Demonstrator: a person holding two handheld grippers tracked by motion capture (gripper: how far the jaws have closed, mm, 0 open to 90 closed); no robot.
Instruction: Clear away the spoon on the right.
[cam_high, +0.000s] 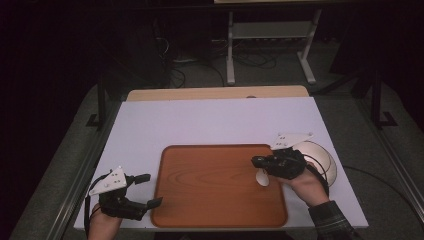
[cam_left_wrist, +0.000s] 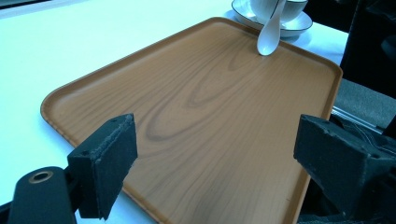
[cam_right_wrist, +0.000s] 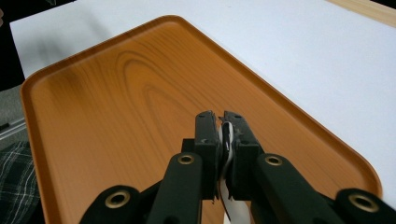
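**Inspector A:** Starting at the left. The left gripper (cam_high: 145, 190) sits at the near-left corner of the white table (cam_high: 210, 120), just off the tray's left edge. Its jaws stand wide apart with nothing between them; the pads look like coarse black foam, square-cut.

**Inspector B:** Agreed, idle on that side. And the tray (cam_high: 210, 200)?

**Inspector A:** A rectangular tray with rounded corners and a low raised rim, a smooth orange-brown wood-grain finish, bare across its surface.

**Inspector B:** Moving right?

**Inspector A:** The right gripper (cam_high: 257, 161) hangs above the tray's right part. Its jaws are nearly closed, clamped on the handle of a white spoon (cam_high: 262, 177). The spoon looks glossy, ceramic by my judgement, its rounded bowl hanging down over the tray, close to the surface; I cannot tell whether it touches.

**Inspector B:** Beyond that?

**Inspector A:** A white bowl (cam_left_wrist: 294, 7) stands on a dark-rimmed white saucer (cam_left_wrist: 299, 25), on the table just past the tray's right edge.

**Inspector B:** Step in hand?

**Inspector A:** I judge it to be placing the spoon on the tray. The next move calls for lowering it until the bowl rests on the wood, tipping the handle flat, then parting the jaws gently; glazed ware on a smooth tray may slide or clatter.
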